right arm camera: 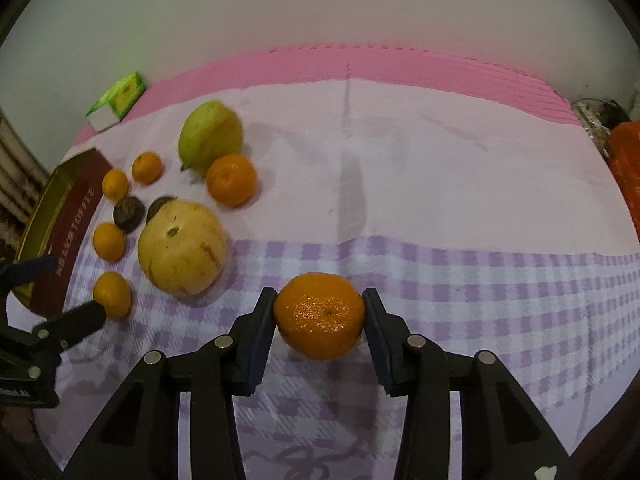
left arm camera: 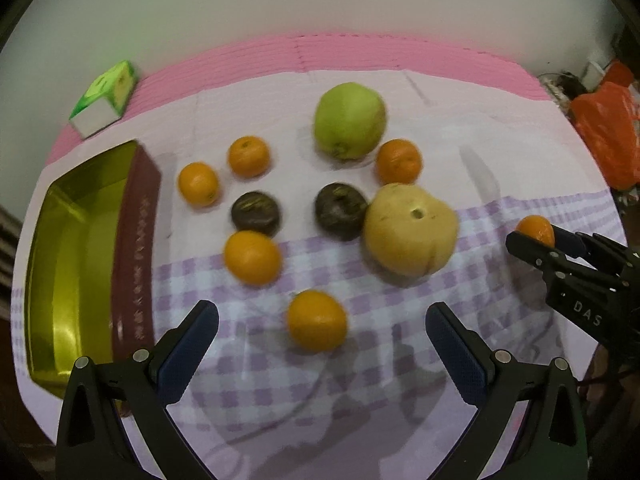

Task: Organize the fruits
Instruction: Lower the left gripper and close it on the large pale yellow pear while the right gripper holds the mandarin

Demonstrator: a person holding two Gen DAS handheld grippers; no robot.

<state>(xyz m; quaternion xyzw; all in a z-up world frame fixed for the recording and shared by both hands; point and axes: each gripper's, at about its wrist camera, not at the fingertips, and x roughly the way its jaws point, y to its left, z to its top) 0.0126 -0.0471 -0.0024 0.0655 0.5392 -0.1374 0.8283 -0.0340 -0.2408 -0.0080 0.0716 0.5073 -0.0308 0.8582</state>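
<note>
A mandarin [right arm camera: 320,315] is clamped between both pads of the right gripper [right arm camera: 319,322], just over the checked cloth [right arm camera: 480,300]. The left gripper [left arm camera: 322,322] is spread wide above another orange [left arm camera: 317,320], untouched. Farther off, a dark fruit [right arm camera: 160,208] is half hidden behind the yellow pear [right arm camera: 182,246]. The gold tin [left arm camera: 72,264] is cut off at the left, its lettering blurred.

Black plastic grippers, left gripper [left arm camera: 322,318] and right gripper [right arm camera: 319,312] alike: angular two-finger frames with triangular cut-outs, dark blue ribbed pads [left arm camera: 188,350] inside, round silver pivot screws [left arm camera: 140,355], white "DAS" lettering [left arm camera: 587,313] along one side.
</note>
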